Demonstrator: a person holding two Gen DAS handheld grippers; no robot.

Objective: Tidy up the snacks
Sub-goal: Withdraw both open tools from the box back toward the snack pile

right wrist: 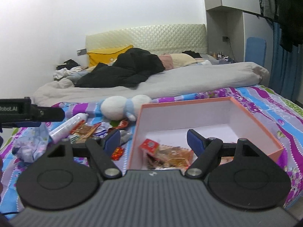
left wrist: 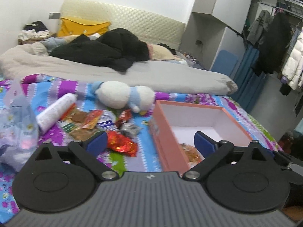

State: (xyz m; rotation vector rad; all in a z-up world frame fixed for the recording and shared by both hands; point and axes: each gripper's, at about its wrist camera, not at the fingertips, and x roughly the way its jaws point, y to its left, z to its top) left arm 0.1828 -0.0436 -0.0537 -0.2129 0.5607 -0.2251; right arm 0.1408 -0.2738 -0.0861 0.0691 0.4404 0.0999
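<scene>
Crinkly foil snack packets (left wrist: 121,143) beside rigid pink cardboard box (left wrist: 166,143) — left gripper (left wrist: 149,141), right gripper (right wrist: 153,141) both wide open, empty

Both tongs spread wide, gripping nothing.
Left tongs (left wrist: 150,141) and right tongs (right wrist: 153,139) hover level, side by side, blue-padded fingers (left wrist: 96,141) parted.

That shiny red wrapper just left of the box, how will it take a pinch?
The red foil wrapper looks crumpled and thin, so probably light and floppy, likely to crush under the pads. Its glossy surface may slip. Lying on the soft patterned bedsheet, it may sink when pressed.
</scene>
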